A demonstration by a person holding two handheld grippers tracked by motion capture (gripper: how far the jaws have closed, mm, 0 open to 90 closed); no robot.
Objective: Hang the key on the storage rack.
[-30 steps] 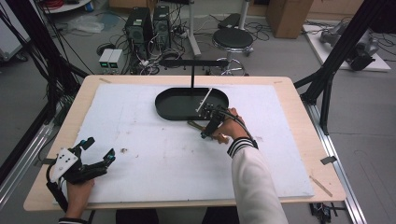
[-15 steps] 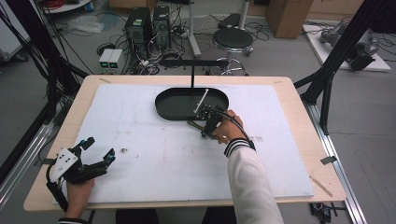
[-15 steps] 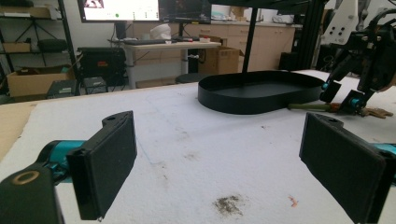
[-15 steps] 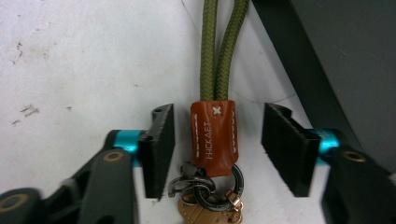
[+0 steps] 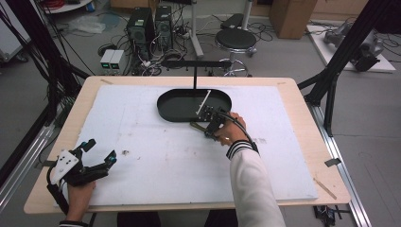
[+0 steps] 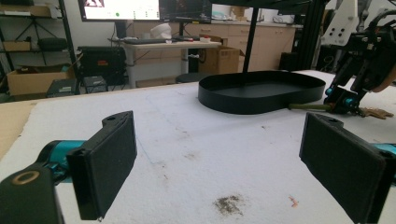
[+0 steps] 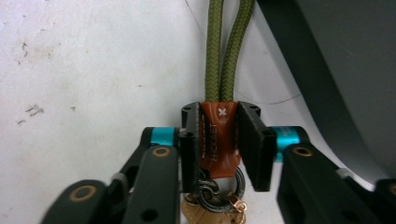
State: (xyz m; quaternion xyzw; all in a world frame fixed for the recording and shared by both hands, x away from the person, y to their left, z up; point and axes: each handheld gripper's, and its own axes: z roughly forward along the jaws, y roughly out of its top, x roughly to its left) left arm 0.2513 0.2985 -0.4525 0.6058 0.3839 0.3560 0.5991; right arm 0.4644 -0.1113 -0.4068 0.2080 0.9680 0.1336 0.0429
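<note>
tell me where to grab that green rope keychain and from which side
Grip the brown leather tab that binds the doubled green rope, just above the key rings. It is flat and firm, so pads seat on its two faces. Come from the ring end, along the rope, away from the black tray. The right gripper is shut there already.

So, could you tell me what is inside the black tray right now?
The black tray holds a white stick leaning against its rim; its near wall hides part of the floor.

Black tray (image 5: 176, 108) mid-table; open mat (image 5: 142, 142) around
</note>
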